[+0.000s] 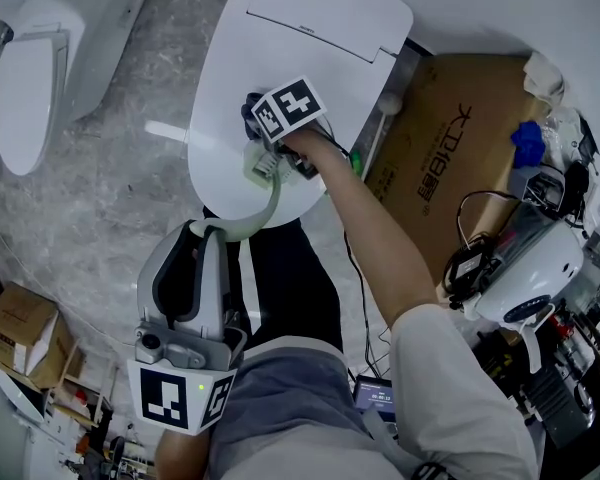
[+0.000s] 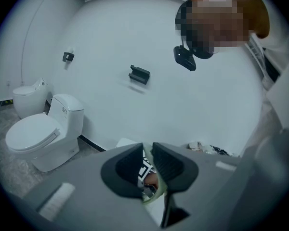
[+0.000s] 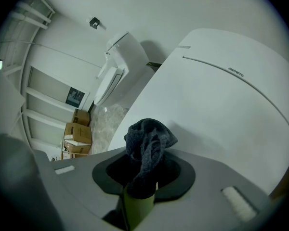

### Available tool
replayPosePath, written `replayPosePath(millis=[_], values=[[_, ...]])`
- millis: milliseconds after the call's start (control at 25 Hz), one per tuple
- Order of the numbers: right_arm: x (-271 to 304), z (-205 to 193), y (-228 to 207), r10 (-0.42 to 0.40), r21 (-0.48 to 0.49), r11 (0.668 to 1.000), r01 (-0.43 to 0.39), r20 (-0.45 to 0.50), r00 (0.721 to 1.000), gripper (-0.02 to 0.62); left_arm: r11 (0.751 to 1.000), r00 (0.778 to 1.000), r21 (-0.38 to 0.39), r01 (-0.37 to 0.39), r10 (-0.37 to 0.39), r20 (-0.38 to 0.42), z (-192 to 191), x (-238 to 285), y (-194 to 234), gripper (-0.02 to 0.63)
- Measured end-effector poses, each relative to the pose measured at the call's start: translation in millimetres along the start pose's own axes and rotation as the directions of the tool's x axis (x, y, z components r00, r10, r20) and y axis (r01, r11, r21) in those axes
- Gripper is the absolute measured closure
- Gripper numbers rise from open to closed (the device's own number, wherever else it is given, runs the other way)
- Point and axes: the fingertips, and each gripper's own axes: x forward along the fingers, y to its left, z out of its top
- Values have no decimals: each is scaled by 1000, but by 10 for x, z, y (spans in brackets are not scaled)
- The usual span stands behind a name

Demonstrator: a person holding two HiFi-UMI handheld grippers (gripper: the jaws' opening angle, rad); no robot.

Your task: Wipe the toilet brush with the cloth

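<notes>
— Where is there room?
— Left of the closed toilet lid (image 1: 220, 98): bare floor (image 1: 120, 198) up to the second toilet (image 1: 30, 78).
— And right?
— Tight: a cardboard box (image 1: 460, 158) just beside it; the toilet brush (image 1: 273, 200) arches over the lid's near edge.

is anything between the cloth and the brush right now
Nothing visible stands between them. The right gripper is shut on the cloth, which lies against the pale green brush. The left gripper is shut on the brush's other end. Only the closed toilet lid lies below.
</notes>
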Motion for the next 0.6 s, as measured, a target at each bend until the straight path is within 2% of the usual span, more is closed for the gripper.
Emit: replayPosePath(millis=[240,600], values=[[-11,-7,-92,-12,40,999,10,30,999,494,1000,1000,-5,0,0,4,-9,6,10,606],[-44,-41,-203,-6,162,987,-9,92,996,494,1000,1000,-11,7,-7,12,-5,8,18,606]])
